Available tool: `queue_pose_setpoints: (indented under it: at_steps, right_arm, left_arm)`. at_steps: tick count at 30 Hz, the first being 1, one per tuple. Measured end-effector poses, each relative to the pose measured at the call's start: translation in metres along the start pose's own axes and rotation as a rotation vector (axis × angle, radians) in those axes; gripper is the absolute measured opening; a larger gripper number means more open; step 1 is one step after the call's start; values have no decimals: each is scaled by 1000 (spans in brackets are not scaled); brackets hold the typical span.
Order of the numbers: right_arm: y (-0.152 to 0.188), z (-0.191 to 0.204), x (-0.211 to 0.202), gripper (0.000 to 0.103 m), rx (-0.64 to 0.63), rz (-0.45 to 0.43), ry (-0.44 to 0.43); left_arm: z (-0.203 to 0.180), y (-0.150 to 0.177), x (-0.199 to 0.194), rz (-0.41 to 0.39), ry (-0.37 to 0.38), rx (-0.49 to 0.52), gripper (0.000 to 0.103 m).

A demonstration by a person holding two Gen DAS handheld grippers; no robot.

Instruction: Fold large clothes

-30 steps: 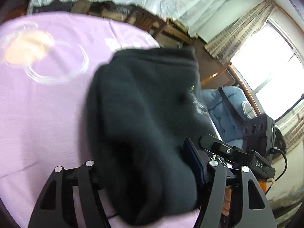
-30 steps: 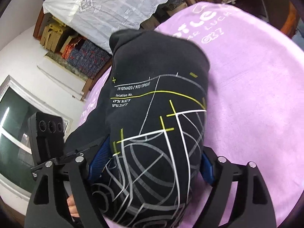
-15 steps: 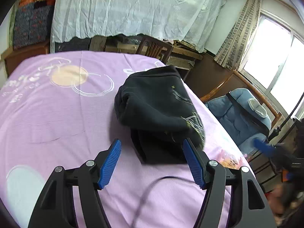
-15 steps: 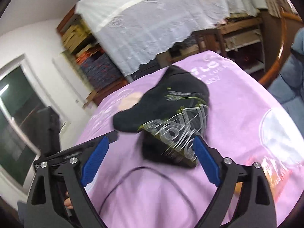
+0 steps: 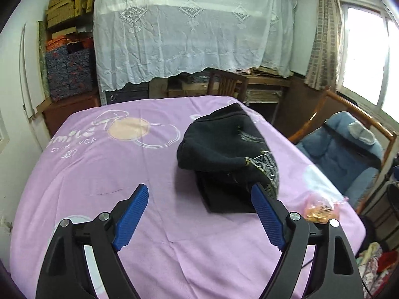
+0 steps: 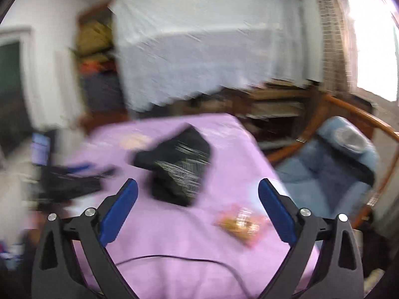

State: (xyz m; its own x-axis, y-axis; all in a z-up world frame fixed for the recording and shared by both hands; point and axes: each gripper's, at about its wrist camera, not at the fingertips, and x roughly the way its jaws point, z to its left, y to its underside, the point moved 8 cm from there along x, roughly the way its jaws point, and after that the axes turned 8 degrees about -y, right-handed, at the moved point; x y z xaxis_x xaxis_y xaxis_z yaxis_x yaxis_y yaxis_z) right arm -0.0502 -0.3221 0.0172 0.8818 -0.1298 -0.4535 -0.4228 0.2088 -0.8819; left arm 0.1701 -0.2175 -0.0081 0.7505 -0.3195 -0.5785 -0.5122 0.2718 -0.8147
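Folded black sweatshirt (image 5: 224,159) lying on the purple-covered desk (image 5: 99,174). Left gripper (image 5: 199,199) and right gripper (image 6: 197,194), both with jaws spread wide and holding nothing, apart from it.

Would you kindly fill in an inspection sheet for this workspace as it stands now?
Surface: table under a purple cloth, printed with white lettering.
Job's things: black sweatshirt folded into a bundle, lying free.
Clutter: crinkly snack packet near the table edge.
Grippers: left gripper and right gripper both open, holding nothing.
Cables: thin black cable across the cloth.
Surroundings: blue armchair, white lace drape, wooden chair.
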Motion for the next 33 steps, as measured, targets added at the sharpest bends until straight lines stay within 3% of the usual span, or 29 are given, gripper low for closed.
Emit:
queue_pose_setpoints:
  at_steps: [3, 12, 33]
  right_arm:
    - [7, -3, 49, 94, 38, 48, -7]
    - [-12, 8, 130, 94, 35, 61, -4]
    - [-9, -19, 206, 96, 153, 83, -26]
  left_arm:
    - [1, -4, 12, 5, -40, 1, 85]
    - [3, -25, 50, 1, -121, 15, 90]
    - [2, -24, 108, 43, -170, 26, 100]
